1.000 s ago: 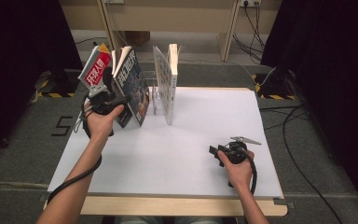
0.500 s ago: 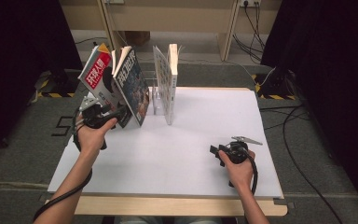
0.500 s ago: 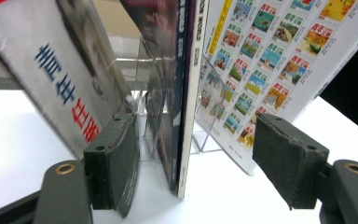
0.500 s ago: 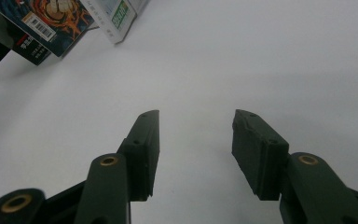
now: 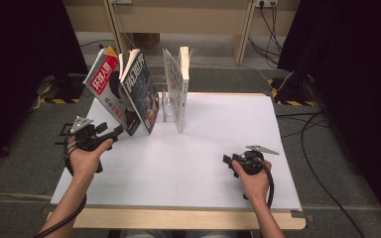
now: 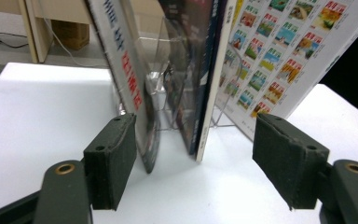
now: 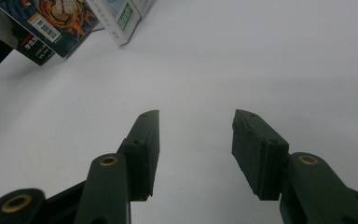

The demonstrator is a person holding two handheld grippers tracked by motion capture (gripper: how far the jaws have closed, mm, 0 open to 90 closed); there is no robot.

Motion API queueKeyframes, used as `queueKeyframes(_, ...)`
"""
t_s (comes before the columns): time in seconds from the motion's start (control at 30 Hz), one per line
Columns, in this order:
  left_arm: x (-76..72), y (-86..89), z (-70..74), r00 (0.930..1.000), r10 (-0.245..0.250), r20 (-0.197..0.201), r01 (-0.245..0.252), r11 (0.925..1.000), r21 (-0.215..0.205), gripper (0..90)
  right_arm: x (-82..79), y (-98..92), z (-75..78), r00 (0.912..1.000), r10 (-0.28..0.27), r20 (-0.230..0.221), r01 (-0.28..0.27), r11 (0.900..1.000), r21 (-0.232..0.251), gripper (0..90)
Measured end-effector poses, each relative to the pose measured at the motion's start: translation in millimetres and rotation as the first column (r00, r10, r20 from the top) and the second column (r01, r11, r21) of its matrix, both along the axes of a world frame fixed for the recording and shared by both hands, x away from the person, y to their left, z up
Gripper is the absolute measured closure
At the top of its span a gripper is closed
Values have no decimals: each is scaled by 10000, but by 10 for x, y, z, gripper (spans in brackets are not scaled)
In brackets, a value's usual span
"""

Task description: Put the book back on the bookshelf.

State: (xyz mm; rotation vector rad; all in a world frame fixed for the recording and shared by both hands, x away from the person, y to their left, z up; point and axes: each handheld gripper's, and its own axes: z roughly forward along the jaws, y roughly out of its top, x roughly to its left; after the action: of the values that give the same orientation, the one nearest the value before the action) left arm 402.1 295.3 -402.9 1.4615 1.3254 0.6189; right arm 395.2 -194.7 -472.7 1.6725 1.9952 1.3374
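Several magazines stand in a clear acrylic rack (image 5: pixel 164 106) at the table's far left. A red-and-white magazine (image 5: pixel 104 87) and a dark-covered one (image 5: pixel 141 94) lean left; a white grid-cover magazine (image 5: pixel 176 91) stands upright. My left gripper (image 5: pixel 113 134) is open just in front of the leaning pair's lower edges, touching nothing. In the left gripper view my left gripper (image 6: pixel 196 163) frames the red-lettered magazine (image 6: pixel 121 60), the dark one (image 6: pixel 200 70) and the grid cover (image 6: pixel 279 56). My right gripper (image 5: pixel 227 161) rests open low over the white table; in its own view my right gripper (image 7: pixel 196 140) holds nothing.
The white table top (image 5: pixel 203 148) is bare between the two hands. Behind the table stand wooden furniture legs (image 5: pixel 243 29) with cables on the floor. Dark curtains hang at both sides. The magazines' corners (image 7: pixel 51 18) show at the right gripper view's top left.
My left gripper has drawn back from the leaning magazines' lower edge toward the near left of the table. The magazines and the right gripper have stayed put.
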Motion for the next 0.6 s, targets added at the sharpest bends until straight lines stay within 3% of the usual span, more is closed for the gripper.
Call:
queueKeyframes(0.43, -228, 125, -137, 9999, -28, -118, 33, 9992, 410, 295, -8, -18, 4, 10000, -59, -43, 60, 9999, 85, 525)
queueKeyframes(0.6, -341, 199, -233, 9998, 60, -174, -54, 9993, 360, 296, -16, -34, 12, 9999, -126, -31, 126, 9999, 77, 525)
